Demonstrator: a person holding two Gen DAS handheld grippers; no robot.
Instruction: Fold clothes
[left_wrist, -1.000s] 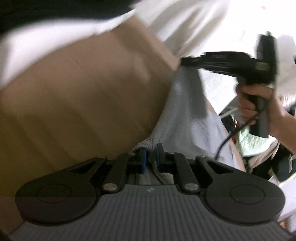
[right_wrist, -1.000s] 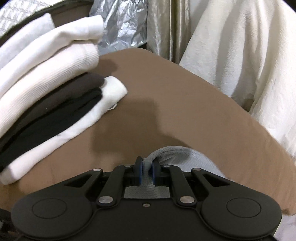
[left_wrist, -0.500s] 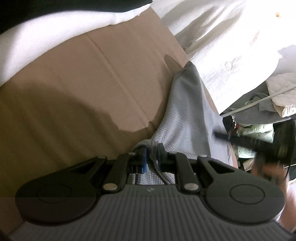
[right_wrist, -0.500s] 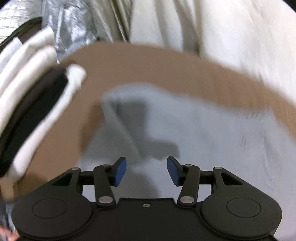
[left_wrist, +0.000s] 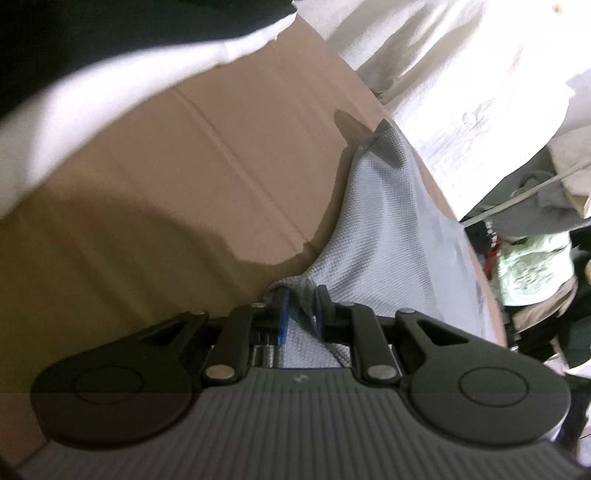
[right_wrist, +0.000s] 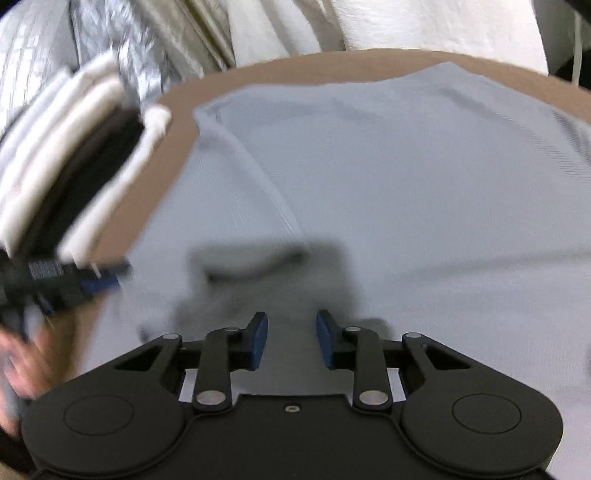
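Since a second ago the right gripper (right_wrist: 291, 341) has let go of the pale grey garment (right_wrist: 406, 192) and swung over it, jaws now closing on nothing. The garment lies spread on the brown cardboard (left_wrist: 207, 166), one bunched edge between the opening left gripper (left_wrist: 300, 310) pads. Folded white and black clothes (right_wrist: 74, 170) are stacked beside it.

The left wrist camera sits low and close behind its gripper's fingers, angled down along the brown cardboard surface (left_wrist: 207, 177) toward the grey knit garment (left_wrist: 388, 236). The right wrist camera looks steeply down onto the same garment (right_wrist: 406, 184), though blurred. Both views share garment, cardboard and probably the folded stack (right_wrist: 74, 166).
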